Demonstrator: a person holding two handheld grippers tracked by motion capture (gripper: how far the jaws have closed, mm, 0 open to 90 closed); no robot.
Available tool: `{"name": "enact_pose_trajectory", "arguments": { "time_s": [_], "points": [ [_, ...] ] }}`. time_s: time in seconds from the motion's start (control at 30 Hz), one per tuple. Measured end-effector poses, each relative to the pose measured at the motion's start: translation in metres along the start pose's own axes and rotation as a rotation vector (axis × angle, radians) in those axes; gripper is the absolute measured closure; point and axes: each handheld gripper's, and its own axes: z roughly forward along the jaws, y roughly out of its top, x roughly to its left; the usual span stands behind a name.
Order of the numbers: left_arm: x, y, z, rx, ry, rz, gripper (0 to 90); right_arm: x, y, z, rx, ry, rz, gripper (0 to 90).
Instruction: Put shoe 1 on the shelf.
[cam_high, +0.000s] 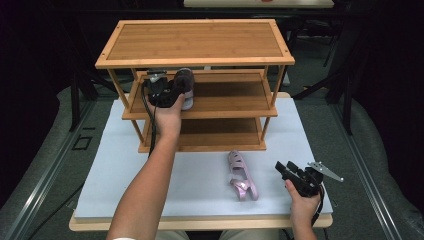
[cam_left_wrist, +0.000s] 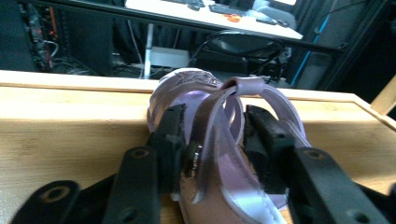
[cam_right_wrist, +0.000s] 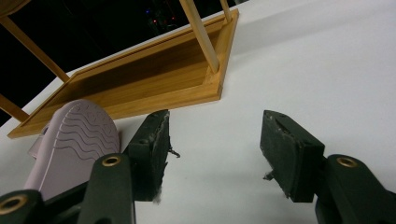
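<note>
Sandal, high view: one pink sandal (cam_high: 184, 86) sits at the left end of the rack's middle shelf, upper centre-left of the frame, toe pointing away.
Left gripper, high view: left gripper (cam_high: 172, 92) is at that shelf's front edge, closed on the sandal; the left hand (cam_high: 167, 114) holds it just below.
Second sandal, high view: another pink sandal (cam_high: 242, 175) lies on the white table (cam_high: 110, 185), lower centre, in front of the rack (cam_high: 195, 65).
Right gripper, high view: right gripper (cam_high: 285, 169) is at lower right, just beside the second sandal but apart from it, fingers spread.
Sandal, left gripper view: the sandal (cam_left_wrist: 224, 140) fills the centre, resting on the wooden shelf (cam_left_wrist: 70, 126); its straps arch up between the two black fingers (cam_left_wrist: 169, 135).
Left fingers, left gripper view: pinching the sandal's straps and sides.
Second sandal, right gripper view: its ribbed sole (cam_right_wrist: 74, 140) shows at lower left, partly behind the left-hand finger (cam_right_wrist: 150, 149).
Right fingers, right gripper view: spread wide over bare table (cam_right_wrist: 327, 70), gripping nothing.
Rack, right gripper view: the bottom shelf (cam_right_wrist: 140, 79) crosses the upper left of the frame, its posts rising out of view.
</note>
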Motion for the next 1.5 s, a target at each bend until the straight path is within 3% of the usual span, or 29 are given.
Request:
{"name": "enact_pose_trajectory", "arguments": {
  "time_s": [0.07, 0.17, 0.27, 0.3, 0.33, 0.4, 0.43, 0.47, 0.5, 0.53, 0.7, 0.77, 0.9, 0.93, 0.97, 1.07, 1.13, 1.17, 1.23, 1.3, 1.37, 1.5],
  "points": [
    [0.003, 0.001, -0.005, -0.023, -0.018, 0.019, 51.5, 0.0, 0.0, 0.0, -0.01, 0.003, 0.0, 42.0],
    [0.003, 0.003, -0.011, -0.063, -0.051, 0.016, 46.5, 0.0, 0.0, 0.0, -0.01, 0.002, -0.003, 42.0],
    [0.001, 0.003, -0.019, -0.079, -0.058, 0.025, 45.5, 0.002, 0.0, 0.0, -0.012, -0.004, -0.017, 41.9],
    [0.001, 0.003, -0.029, -0.098, -0.084, 0.041, 45.3, 0.003, 0.0, -0.001, -0.014, -0.007, -0.021, 41.9],
    [0.001, 0.003, -0.029, -0.098, -0.084, 0.041, 45.2, 0.003, 0.0, -0.001, -0.014, -0.007, -0.021, 41.9],
    [0.0, 0.001, -0.048, -0.117, -0.119, 0.083, 44.8, 0.01, 0.001, -0.001, -0.014, -0.001, -0.073, 41.9],
    [0.0, 0.001, -0.048, -0.117, -0.119, 0.083, 44.9, 0.01, 0.001, -0.001, -0.014, -0.001, -0.073, 41.9],
    [0.001, -0.001, -0.054, -0.124, -0.135, 0.094, 44.9, 0.016, 0.001, 0.0, -0.006, 0.001, -0.115, 42.1],
    [0.005, -0.005, -0.068, -0.112, -0.162, 0.115, 45.0, 0.019, 0.001, 0.001, -0.009, 0.003, -0.137, 42.1],
    [0.005, -0.005, -0.068, -0.112, -0.162, 0.115, 45.0, 0.023, 0.001, 0.0, 0.0, -0.001, -0.16, 42.1],
    [0.023, -0.027, -0.109, -0.071, -0.229, 0.16, 46.2, 0.039, 0.002, -0.001, -0.013, 0.018, -0.244, 44.9],
    [0.031, -0.038, -0.122, -0.064, -0.236, 0.177, 46.5, 0.044, 0.003, -0.002, -0.002, 0.05, -0.258, 47.3],
    [0.045, -0.055, -0.14, -0.041, -0.247, 0.186, 46.8, 0.051, 0.003, -0.003, 0.0, 0.067, -0.286, 52.5],
    [0.055, -0.068, -0.151, -0.026, -0.243, 0.188, 46.8, 0.054, 0.003, -0.004, 0.016, 0.072, -0.32, 59.2],
    [0.06, -0.075, -0.156, -0.009, -0.241, 0.196, 46.8, 0.056, 0.003, -0.003, 0.005, 0.08, -0.325, 62.5],
    [0.076, -0.098, -0.168, 0.025, -0.223, 0.191, 46.8, 0.059, 0.003, -0.005, 0.013, 0.11, -0.356, 71.0],
    [0.086, -0.116, -0.173, 0.044, -0.209, 0.165, 46.7, 0.063, 0.003, -0.006, 0.025, 0.115, -0.374, 77.4],
    [0.086, -0.116, -0.173, 0.044, -0.209, 0.165, 46.7, 0.063, 0.003, -0.006, 0.025, 0.115, -0.374, 77.4],
    [0.101, -0.143, -0.179, 0.068, -0.188, 0.149, 46.8, 0.068, 0.002, -0.007, 0.031, 0.142, -0.396, 85.7],
    [0.105, -0.151, -0.181, 0.07, -0.181, 0.137, 48.4, 0.074, 0.002, -0.008, 0.047, 0.153, -0.411, 88.2],
    [0.113, -0.161, -0.181, 0.068, -0.183, 0.075, 48.8, 0.081, 0.0, -0.006, 0.059, 0.157, -0.439, 88.0],
    [0.115, -0.163, -0.179, 0.058, -0.173, 0.076, 48.8, 0.09, -0.005, -0.002, 0.08, 0.176, -0.457, 87.8]
  ]
}}
